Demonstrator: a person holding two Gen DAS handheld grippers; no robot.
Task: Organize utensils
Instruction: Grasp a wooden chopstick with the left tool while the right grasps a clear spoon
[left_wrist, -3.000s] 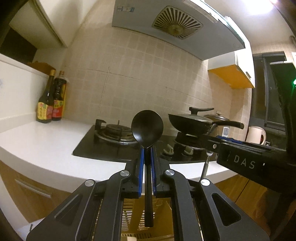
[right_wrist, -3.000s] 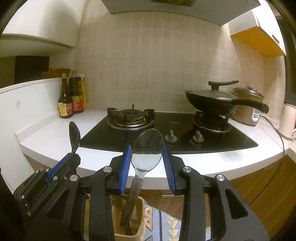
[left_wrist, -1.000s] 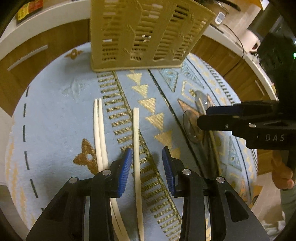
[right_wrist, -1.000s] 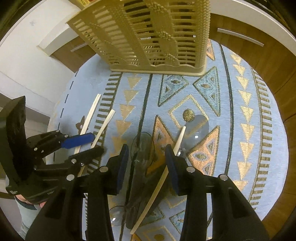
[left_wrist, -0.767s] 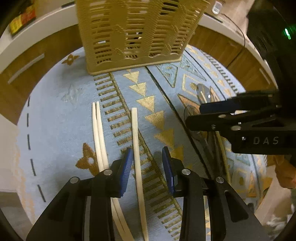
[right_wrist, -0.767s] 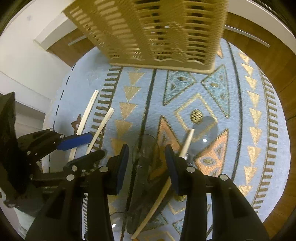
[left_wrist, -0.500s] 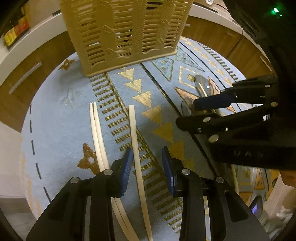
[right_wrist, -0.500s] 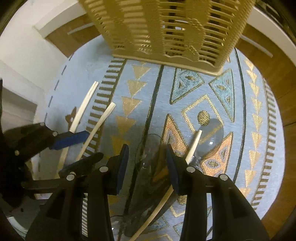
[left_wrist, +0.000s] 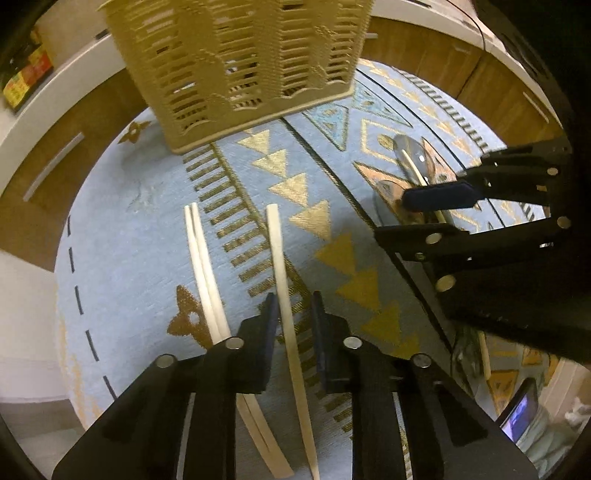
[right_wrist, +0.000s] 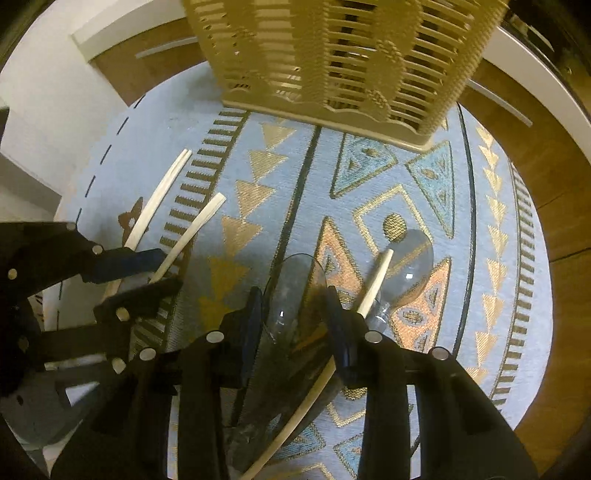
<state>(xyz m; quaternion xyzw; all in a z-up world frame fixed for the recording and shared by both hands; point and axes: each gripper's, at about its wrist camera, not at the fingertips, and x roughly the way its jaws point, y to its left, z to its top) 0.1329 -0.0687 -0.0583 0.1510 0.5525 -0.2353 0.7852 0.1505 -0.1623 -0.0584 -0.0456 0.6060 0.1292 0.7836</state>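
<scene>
A single pale chopstick (left_wrist: 280, 266) lies on the blue patterned cloth (left_wrist: 129, 221). My left gripper (left_wrist: 295, 317) straddles it, jaws closing, with a slim gap still showing beside the stick. A pair of chopsticks (left_wrist: 203, 266) lies just left of it. In the right wrist view my right gripper (right_wrist: 295, 314) stands over a glossy spoon (right_wrist: 295, 280), jaws closing on either side of its bowl. Another chopstick (right_wrist: 375, 284) leans across a second spoon (right_wrist: 410, 254). The tan slatted basket (right_wrist: 343, 55) stands at the far side of the cloth.
The cloth covers a round table (right_wrist: 532, 332) with its edge close on all sides. Wooden cabinets (left_wrist: 443, 66) and a white counter (left_wrist: 48, 96) ring it. My left gripper (right_wrist: 168, 268) sits close beside the right one. A phone (left_wrist: 521, 410) shows at lower right.
Both grippers have sunk toward the cloth and shifted, so the basket looms larger. The left jaws have narrowed around the single chopstick; the right jaws have narrowed slightly around the spoon.
</scene>
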